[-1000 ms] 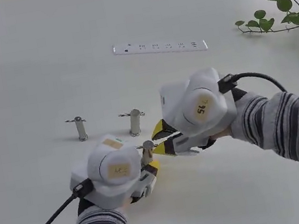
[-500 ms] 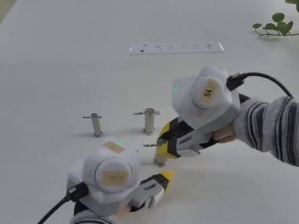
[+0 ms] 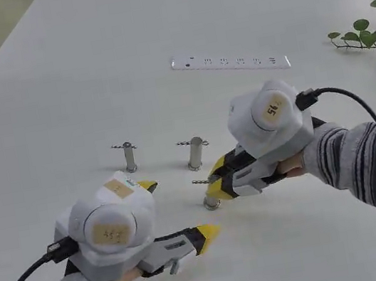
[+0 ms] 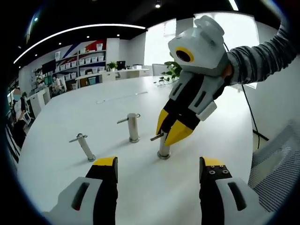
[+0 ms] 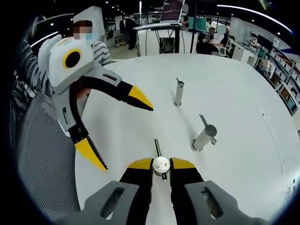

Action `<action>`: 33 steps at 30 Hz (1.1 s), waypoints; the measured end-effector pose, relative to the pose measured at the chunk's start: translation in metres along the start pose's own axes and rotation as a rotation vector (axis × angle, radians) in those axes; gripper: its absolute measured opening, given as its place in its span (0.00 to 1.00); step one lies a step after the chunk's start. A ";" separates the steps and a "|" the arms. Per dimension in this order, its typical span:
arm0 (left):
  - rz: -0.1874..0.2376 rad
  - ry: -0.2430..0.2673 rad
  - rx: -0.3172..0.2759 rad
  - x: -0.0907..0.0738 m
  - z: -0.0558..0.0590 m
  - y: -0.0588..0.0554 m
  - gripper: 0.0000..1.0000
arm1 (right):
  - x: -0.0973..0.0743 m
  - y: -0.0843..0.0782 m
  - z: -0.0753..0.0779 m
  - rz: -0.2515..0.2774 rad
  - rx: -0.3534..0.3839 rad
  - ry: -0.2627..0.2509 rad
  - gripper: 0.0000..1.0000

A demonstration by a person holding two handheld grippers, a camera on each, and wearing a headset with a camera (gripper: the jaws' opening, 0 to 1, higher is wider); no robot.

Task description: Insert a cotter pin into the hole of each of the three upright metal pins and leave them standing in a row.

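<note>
**Desk:** Where's your right gripper [image 3: 215, 186]?

**Me:** Closed in on the head of the third pin [image 3: 212, 200], one jaw on each side, and both look to be touching it. The cotter pin [image 3: 200, 182] pokes out of the hole straight ahead of my tips. I can't tell if its rear end is caught between the jaws too.

**Desk:** And the left?

**Me:** My left gripper [image 3: 178, 208] has its jaws wide apart and holds nothing. It hovers near the same pin, facing the right one.

**Desk:** The other two?

**Me:** The middle pin [image 3: 195, 155] and the far pin [image 3: 129, 157] stand ahead of my right tips, off to their right. Each is upright on the table [image 3: 90, 70] with a cotter through it.

**Desk:** So what needs care now?

**Me:** I reckon this cotter is through, so the job is letting go cleanly. I'd open the right jaws slowly and evenly, with no sideways drag. Then I'd pull straight back along my own axis so neither tip snags the cotter. The pin's foot looks narrow, and a nudge could topple it. I'd check that it lines up with the other two.
</note>
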State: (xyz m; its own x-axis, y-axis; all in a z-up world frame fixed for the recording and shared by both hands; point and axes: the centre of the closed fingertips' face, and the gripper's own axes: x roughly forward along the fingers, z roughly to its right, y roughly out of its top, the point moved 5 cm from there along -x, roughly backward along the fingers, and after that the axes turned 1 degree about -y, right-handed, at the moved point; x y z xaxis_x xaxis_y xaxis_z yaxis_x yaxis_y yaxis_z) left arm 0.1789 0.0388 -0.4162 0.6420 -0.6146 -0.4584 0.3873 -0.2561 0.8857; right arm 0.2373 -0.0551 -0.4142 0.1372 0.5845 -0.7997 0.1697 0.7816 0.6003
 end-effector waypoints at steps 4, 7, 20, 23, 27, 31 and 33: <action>0.002 -0.001 0.011 -0.007 -0.003 0.002 0.74 | -0.006 -0.006 0.005 -0.013 -0.004 -0.007 0.08; 0.006 0.009 0.002 -0.012 -0.009 0.003 0.79 | -0.010 -0.011 0.011 -0.022 0.003 -0.010 0.08; 0.024 0.041 -0.030 -0.035 -0.029 0.008 0.89 | -0.030 -0.023 0.043 -0.054 -0.001 -0.053 0.08; 0.025 0.047 -0.028 -0.039 -0.031 0.006 0.91 | -0.035 -0.025 0.051 -0.063 -0.014 -0.061 0.08; 0.026 0.049 -0.035 -0.047 -0.031 0.006 0.94 | -0.039 -0.030 0.062 -0.082 -0.015 -0.070 0.08; 0.030 0.063 -0.038 -0.052 -0.034 0.006 0.97 | -0.041 -0.036 0.070 -0.101 -0.019 -0.075 0.08; 0.030 0.065 -0.043 -0.053 -0.035 0.005 0.98 | -0.042 -0.038 0.073 -0.110 -0.028 -0.073 0.08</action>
State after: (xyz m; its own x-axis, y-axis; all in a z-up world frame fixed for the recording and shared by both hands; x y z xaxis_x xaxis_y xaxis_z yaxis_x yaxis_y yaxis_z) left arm 0.1702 0.0964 -0.3901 0.6947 -0.5714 -0.4369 0.3945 -0.2051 0.8957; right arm 0.2960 -0.1249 -0.4030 0.1895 0.4780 -0.8577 0.1607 0.8466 0.5073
